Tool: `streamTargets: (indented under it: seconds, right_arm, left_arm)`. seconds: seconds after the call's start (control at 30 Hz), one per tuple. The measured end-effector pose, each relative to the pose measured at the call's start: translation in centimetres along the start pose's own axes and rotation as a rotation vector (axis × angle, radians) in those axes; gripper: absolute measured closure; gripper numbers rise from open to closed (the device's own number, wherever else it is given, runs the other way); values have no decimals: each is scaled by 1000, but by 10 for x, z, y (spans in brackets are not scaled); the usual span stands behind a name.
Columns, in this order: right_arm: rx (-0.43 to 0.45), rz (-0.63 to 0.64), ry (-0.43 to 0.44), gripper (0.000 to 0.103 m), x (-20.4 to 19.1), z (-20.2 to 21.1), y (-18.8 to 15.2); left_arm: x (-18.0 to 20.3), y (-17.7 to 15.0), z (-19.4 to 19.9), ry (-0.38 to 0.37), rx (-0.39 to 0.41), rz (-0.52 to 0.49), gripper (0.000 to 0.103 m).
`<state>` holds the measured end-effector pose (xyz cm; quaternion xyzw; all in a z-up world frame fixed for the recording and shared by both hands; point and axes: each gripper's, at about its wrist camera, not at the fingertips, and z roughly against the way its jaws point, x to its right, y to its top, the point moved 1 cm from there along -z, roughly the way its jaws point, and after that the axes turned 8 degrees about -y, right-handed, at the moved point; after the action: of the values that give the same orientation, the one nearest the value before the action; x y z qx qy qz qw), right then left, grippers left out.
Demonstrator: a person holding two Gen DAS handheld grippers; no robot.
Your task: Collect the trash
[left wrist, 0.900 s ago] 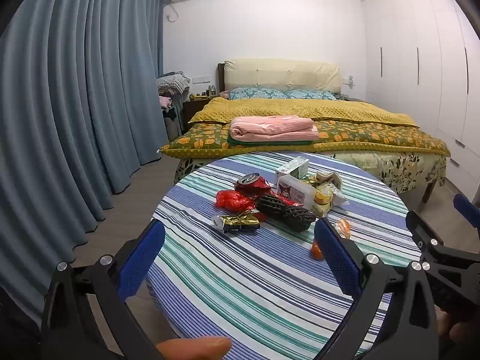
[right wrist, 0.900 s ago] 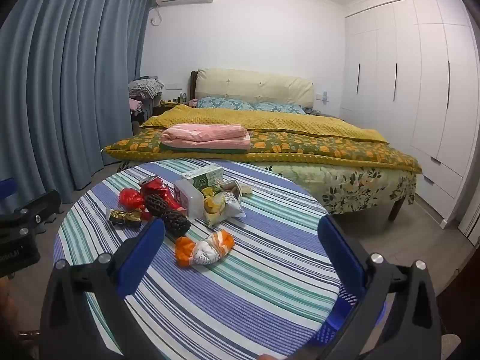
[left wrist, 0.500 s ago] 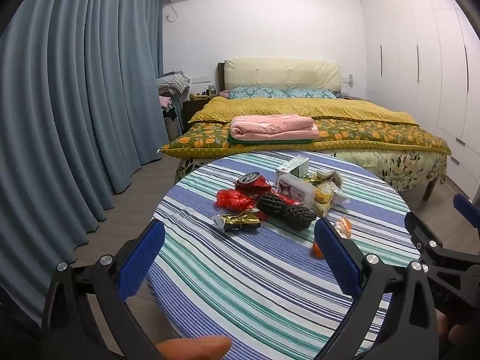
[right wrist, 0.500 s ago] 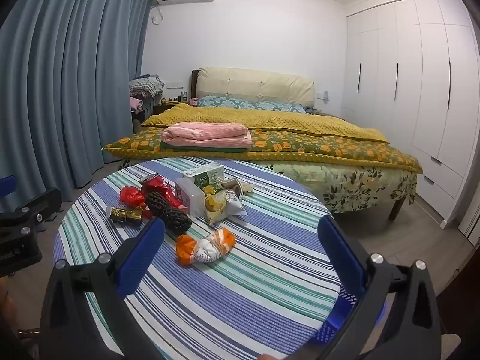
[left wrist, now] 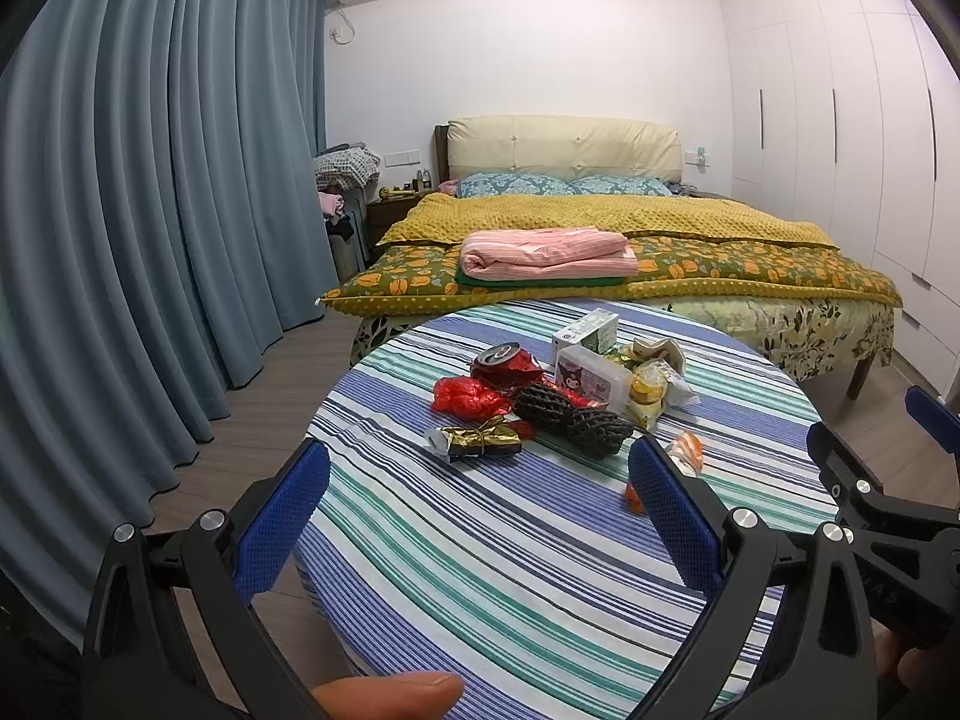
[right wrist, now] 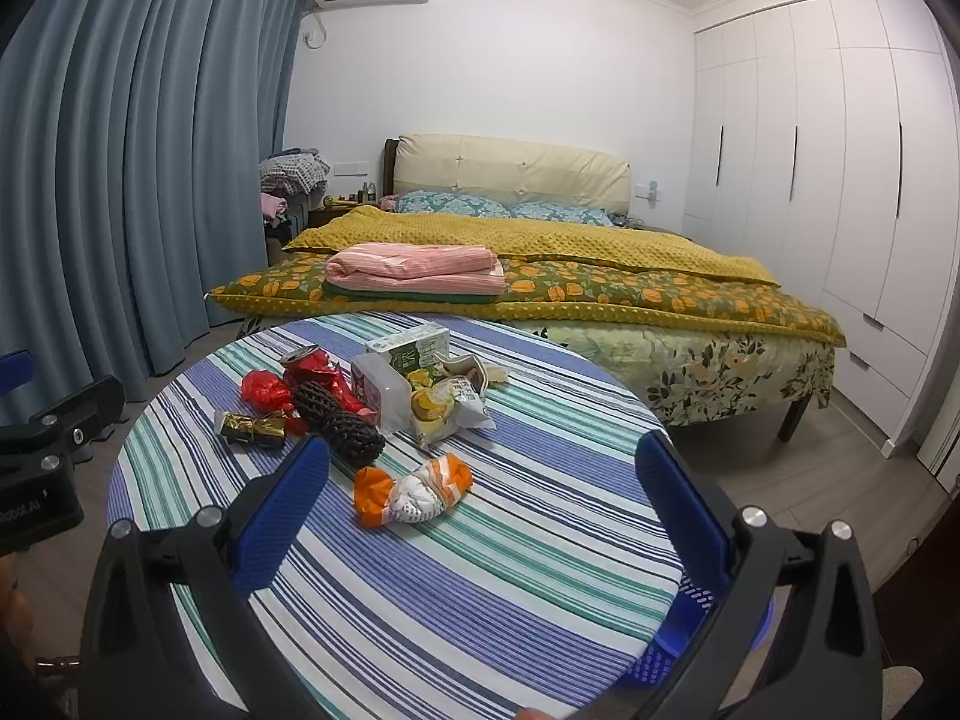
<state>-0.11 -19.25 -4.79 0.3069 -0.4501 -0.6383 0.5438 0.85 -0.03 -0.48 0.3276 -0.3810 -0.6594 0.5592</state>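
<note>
A pile of trash lies on a round striped table (left wrist: 480, 540): a crushed red can (left wrist: 501, 360), a red wrapper (left wrist: 468, 397), a gold wrapper (left wrist: 477, 441), black foam netting (left wrist: 570, 417), a white box (left wrist: 591, 373), a green carton (left wrist: 588, 329) and yellow snack bags (left wrist: 648, 387). An orange-and-white wrapper (right wrist: 414, 489) lies nearest the right gripper. My left gripper (left wrist: 480, 516) is open and empty, short of the pile. My right gripper (right wrist: 480, 510) is open and empty above the table's near part. Each gripper shows at the other view's edge.
A blue plastic basket (right wrist: 690, 630) sits below the table's right edge. A bed (right wrist: 540, 276) with folded pink bedding stands behind the table. Blue curtains (left wrist: 150, 210) hang on the left, white wardrobes (right wrist: 840, 180) on the right.
Both grippers have drifted very slightly; the trash has not moved and both grippers stay open.
</note>
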Motion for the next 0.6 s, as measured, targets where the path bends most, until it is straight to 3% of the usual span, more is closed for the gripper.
streamTargets:
  seconds: [0.6]
  right_arm:
    - [3, 1, 0, 4, 1, 1, 0]
  left_arm:
    - [-2, -7, -2, 0, 1, -1, 4]
